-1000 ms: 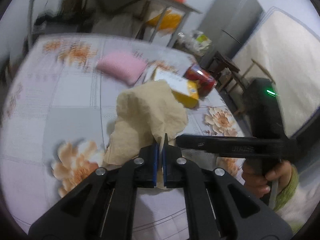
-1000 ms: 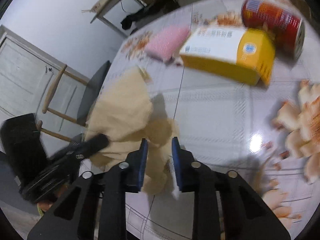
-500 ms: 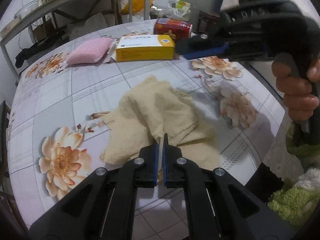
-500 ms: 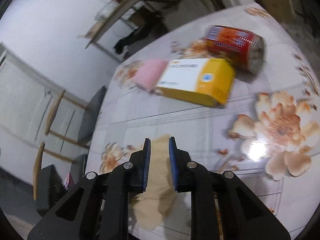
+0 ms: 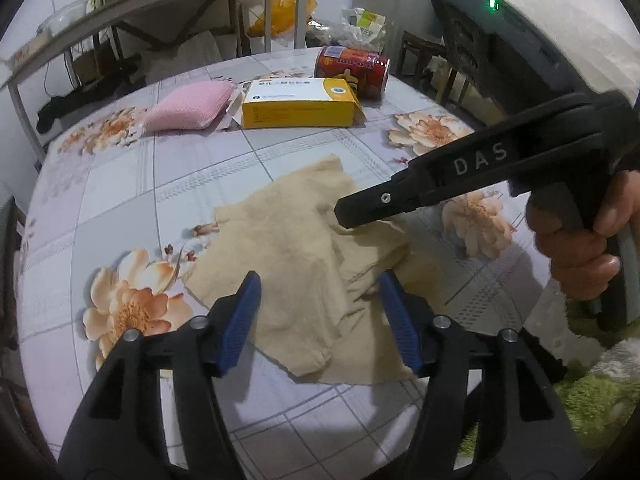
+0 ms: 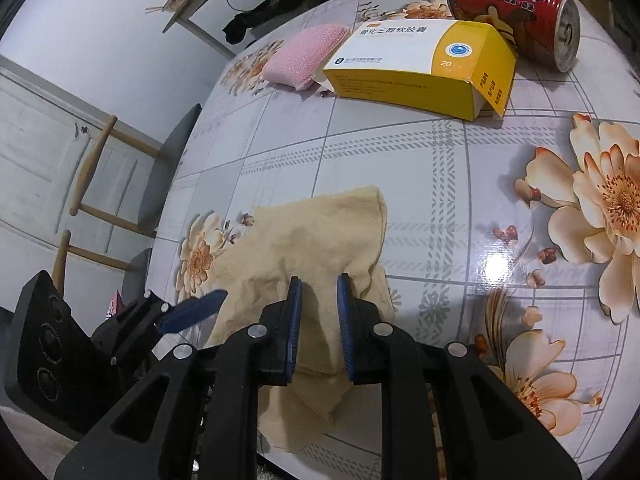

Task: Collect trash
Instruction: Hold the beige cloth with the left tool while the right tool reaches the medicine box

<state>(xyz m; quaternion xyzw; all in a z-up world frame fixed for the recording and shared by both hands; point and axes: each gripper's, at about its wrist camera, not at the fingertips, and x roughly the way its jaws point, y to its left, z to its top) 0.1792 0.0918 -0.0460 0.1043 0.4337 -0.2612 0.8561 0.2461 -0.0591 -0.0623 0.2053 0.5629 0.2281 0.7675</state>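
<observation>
A crumpled tan cloth (image 5: 304, 256) lies on the floral table near its front edge; it also shows in the right wrist view (image 6: 316, 240). My left gripper (image 5: 320, 292) is open, its blue pads either side of the cloth's near part. My right gripper (image 6: 318, 300) is partly open and empty, hovering over the cloth; it shows in the left wrist view (image 5: 360, 212) from the side. A yellow and white box (image 5: 298, 106), a red can (image 5: 352, 70) on its side and a pink sponge (image 5: 188, 106) lie at the far side.
The table (image 5: 120, 184) has a glossy floral tile cover. A shelf unit (image 5: 120, 20) stands behind it. A wooden chair (image 6: 100, 184) stands at the table's left side. A green rug (image 5: 600, 392) lies on the floor at the right.
My left gripper has opened and let go of the cloth, which now lies flat on the table. My right gripper has come back low over the cloth and opened slightly.
</observation>
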